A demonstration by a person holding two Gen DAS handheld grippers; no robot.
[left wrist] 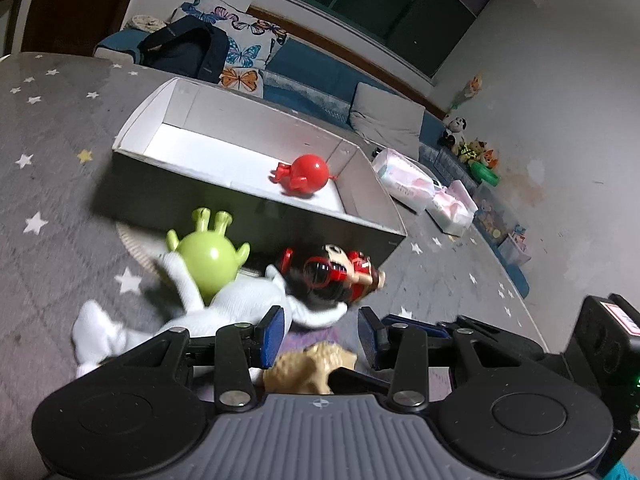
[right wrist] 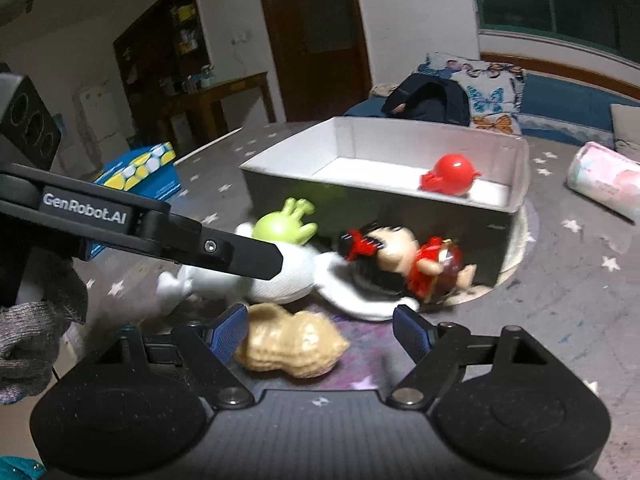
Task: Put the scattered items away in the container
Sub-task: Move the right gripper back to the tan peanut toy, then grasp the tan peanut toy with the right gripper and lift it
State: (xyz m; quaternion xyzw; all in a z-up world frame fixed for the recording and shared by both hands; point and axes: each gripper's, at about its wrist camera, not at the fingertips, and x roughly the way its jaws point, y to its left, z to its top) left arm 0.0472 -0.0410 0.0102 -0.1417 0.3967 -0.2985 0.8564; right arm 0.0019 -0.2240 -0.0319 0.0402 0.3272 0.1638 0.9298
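Red toy point(left wrist: 308, 174), green alien point(left wrist: 208, 256), grey star-patterned rug point(left wrist: 48, 184).

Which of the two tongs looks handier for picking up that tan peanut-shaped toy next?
Probably the right tongs: they are open, with the tan peanut-shaped toy lying between the blue pads. The left tongs are open too, but the toy sits behind their fingertips, near the body.

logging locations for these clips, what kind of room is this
Most likely a home living room or play area: a star-patterned rug on the floor, a sofa with a butterfly cushion, and stuffed animals lined up along the wall.
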